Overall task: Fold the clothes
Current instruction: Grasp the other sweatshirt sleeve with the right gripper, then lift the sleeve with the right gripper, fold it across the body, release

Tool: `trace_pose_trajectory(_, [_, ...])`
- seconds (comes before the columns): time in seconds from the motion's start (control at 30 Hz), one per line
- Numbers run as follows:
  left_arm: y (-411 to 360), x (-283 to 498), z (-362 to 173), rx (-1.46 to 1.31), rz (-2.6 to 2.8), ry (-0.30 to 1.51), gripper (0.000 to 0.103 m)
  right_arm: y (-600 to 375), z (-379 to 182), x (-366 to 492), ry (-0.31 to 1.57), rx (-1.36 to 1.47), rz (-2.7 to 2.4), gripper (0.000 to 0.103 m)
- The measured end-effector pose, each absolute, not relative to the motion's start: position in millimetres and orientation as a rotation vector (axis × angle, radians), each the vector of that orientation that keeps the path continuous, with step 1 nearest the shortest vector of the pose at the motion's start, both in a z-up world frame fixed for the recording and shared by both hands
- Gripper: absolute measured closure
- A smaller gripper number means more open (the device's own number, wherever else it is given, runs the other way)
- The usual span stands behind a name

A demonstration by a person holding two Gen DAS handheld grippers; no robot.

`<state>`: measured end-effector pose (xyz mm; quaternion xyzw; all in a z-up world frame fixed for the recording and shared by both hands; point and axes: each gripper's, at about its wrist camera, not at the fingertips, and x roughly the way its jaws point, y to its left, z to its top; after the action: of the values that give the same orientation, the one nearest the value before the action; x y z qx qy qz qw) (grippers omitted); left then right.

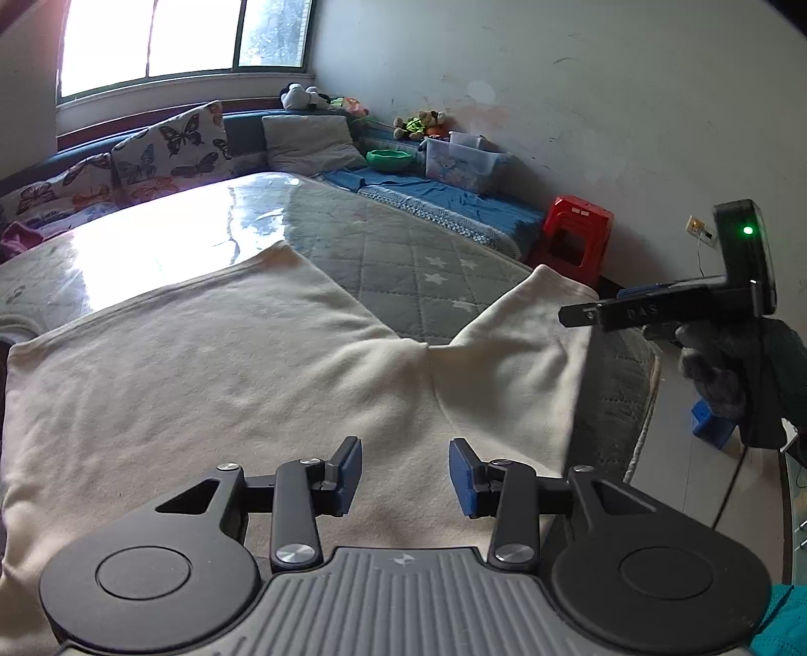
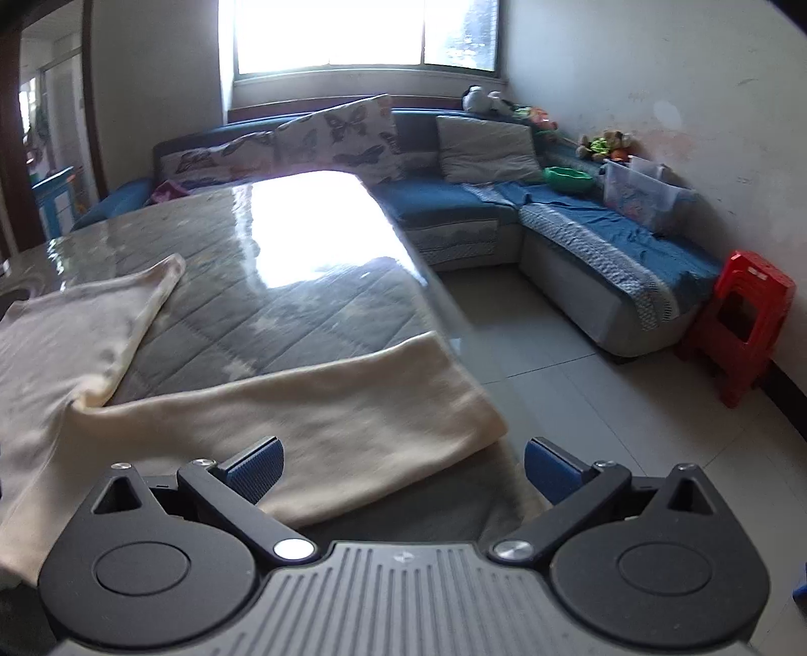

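A cream shirt [image 1: 242,373] lies spread flat on the table [image 1: 403,252], which is covered with a grey quilted cloth patterned with pale stars under a glossy sheet that reflects the window [image 1: 166,35]. One sleeve [image 1: 524,333] of the shirt stretches out to the side, reaching the near right corner of the table. The left gripper [image 1: 405,477] hovers low over the body of the shirt with its blue pads [image 1: 348,474] set a moderate way apart and nothing between them. In the left wrist view the right gripper [image 1: 570,315] shows from the side at the right edge, held by a hand in a dark glove [image 1: 716,373], its tip just beside the end of the sleeve; a green light glows on its housing. From the right wrist view, the right gripper [image 2: 402,467] stands wide apart, empty, above the sleeve [image 2: 323,403] near the table edge, with one pad [image 2: 254,467] over the cloth and the other over the table corner. Beyond the table runs a blue corner sofa [image 2: 580,222] carrying butterfly cushions [image 2: 348,131], a grey pillow [image 2: 484,149], a green bowl [image 2: 567,177], a clear plastic box [image 2: 643,194] and soft toys [image 2: 605,144]. A red plastic stool [image 2: 736,323] stands on the tiled floor [image 2: 580,403] against the wall.
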<state>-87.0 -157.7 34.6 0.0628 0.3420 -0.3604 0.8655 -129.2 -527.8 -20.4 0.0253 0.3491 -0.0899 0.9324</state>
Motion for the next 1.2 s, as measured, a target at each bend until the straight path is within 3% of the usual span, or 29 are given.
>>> trace_pose_trajectory(0.33, [-175.1, -96.6, 24.1, 0.203, -0.796, 0.731, 0.061, -550.1, -30.8, -125.2, 0.722, 0.033, -0.339, 0.003])
trace_pose_trajectory(0.63, [-176.1, -93.6, 26.8, 0.197, -0.777, 0.725, 0.061, -550.9, -23.2, -135.2, 0.675, 0.035, -0.296, 0.024])
trace_pose_trajectory(0.93, [-168.6, -87.0, 32.8, 0.173, -0.72, 0.706, 0.059, -553.7, -24.9, -127.9, 0.687, 0.119, -0.237, 0.055])
trace_pose_trajectory(1.0, [-168.8, -84.9, 33.4, 0.169, -0.709, 0.705, 0.059, -553.1, -24.0, -128.9, 0.682, 0.123, -0.235, 0.069])
trace_pose_trajectory(1.07, [-170.4, -82.7, 33.8, 0.166, -0.699, 0.703, 0.058, -553.4, -23.5, -129.2, 0.683, 0.117, -0.238, 0.074])
trace_pose_trajectory(1.2, [-176.0, -78.9, 35.1, 0.158, -0.695, 0.701, 0.058, -553.4, -20.1, -132.6, 0.67, 0.119, -0.218, 0.093])
